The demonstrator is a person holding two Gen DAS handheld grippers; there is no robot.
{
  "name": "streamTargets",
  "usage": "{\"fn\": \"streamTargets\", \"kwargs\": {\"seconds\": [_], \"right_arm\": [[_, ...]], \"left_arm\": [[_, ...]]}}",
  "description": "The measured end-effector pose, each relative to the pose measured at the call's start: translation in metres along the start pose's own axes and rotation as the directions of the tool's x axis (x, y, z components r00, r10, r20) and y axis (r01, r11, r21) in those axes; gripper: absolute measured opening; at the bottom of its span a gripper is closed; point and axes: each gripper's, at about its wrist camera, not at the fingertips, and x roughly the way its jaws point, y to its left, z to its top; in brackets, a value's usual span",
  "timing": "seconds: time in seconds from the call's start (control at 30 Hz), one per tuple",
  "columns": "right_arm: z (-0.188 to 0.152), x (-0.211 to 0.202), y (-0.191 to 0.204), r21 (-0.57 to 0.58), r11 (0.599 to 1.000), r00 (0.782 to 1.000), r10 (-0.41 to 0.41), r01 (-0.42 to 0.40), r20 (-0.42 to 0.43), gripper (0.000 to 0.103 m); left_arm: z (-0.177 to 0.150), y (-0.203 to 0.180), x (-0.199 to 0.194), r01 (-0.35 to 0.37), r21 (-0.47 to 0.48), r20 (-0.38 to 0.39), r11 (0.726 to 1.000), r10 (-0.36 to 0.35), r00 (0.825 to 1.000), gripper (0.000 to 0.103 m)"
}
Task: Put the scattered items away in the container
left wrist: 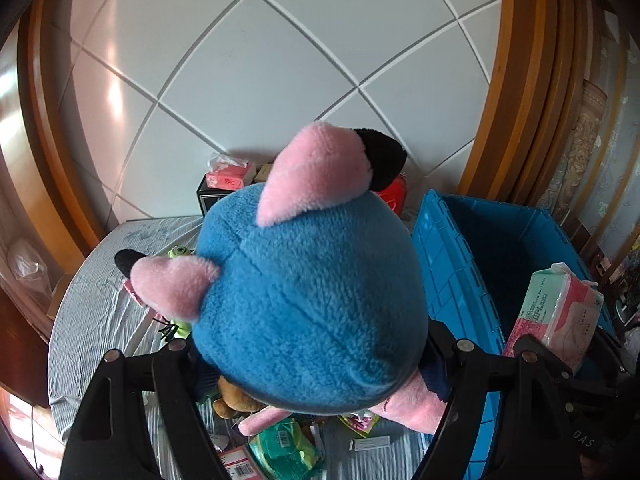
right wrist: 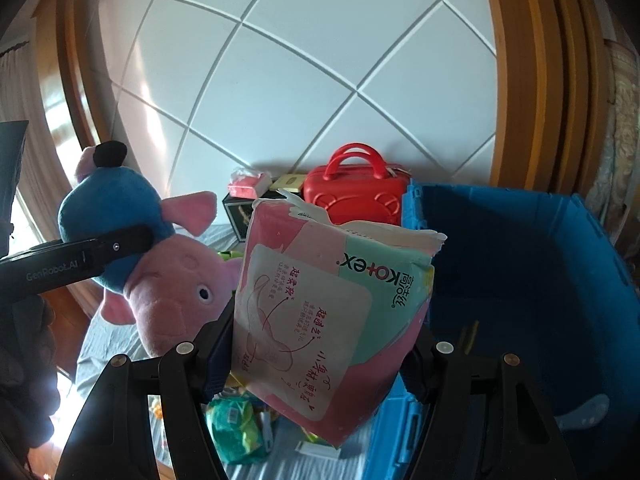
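Left gripper [left wrist: 316, 344]: jaws clamped on the blue-and-pink pig plush [left wrist: 312, 300], held above the bed [left wrist: 92, 312]. Right gripper [right wrist: 320, 356]: jaws gripping the Kotex pad pack [right wrist: 332, 320], raised at the near left edge of the blue crate [right wrist: 540, 280]. Green packet [left wrist: 284, 448] lies on the bed below. Red handbag [right wrist: 354, 192] stands at the headboard.

The left hand-held gripper [left wrist: 312, 360] is raised, its two black fingers [left wrist: 176, 364] spread wide and clamped on a plush toy [left wrist: 312, 292], while the right hand-held gripper [right wrist: 316, 360], raised just beside it, pinches a pink packet [right wrist: 320, 320] between both fingers.
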Motion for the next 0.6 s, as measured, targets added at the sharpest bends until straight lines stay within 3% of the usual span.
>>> {"fn": "streamTargets", "kwargs": {"seconds": [0.33, 0.6], "right_arm": [[-0.010, -0.041, -0.055, 0.113, 0.992, 0.996, -0.069, 0.063, 0.050, 0.068], [-0.023, -0.058, -0.100, 0.192, 0.970, 0.986, -0.159, 0.148, 0.044, 0.068]], "left_arm": [[0.017, -0.076, 0.000, 0.119, 0.092, 0.002, 0.989, -0.119, 0.993, 0.078], [0.018, -0.136, -0.003, 0.208, 0.184, -0.011, 0.961, -0.209, 0.978, 0.078]]}}
